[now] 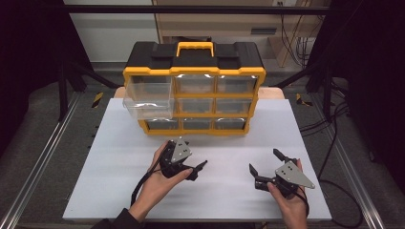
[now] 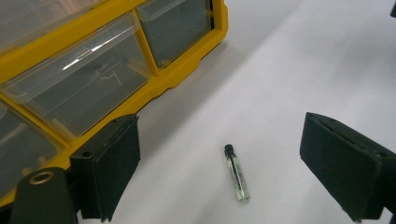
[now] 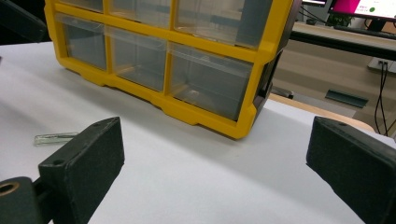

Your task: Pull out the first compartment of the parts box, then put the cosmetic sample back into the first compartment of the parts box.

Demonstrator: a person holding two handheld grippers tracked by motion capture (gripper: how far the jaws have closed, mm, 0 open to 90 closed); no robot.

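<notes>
Our left gripper (image 2: 219,172) hangs with jaws wide apart over the white table (image 2: 303,60). Between them we see a small glass vial (image 2: 236,175) lying flat, untouched. The yellow drawer cabinet (image 2: 93,79) stands toward the upper left.

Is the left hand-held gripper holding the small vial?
No, the vial lies on the white table between the open jaws of the left hand-held gripper, untouched.

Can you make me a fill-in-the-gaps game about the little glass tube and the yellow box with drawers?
1. The small glass vial lying on the white table has a cap coloured ____.
2. The jaws of the left hand-held gripper stand ____, with the vial lying between them untouched.
3. The top-left drawer of the yellow organizer is pulled ____.
4. The organizer's carry handle is coloured ____.

Missing words: black; open; out; yellow
</notes>
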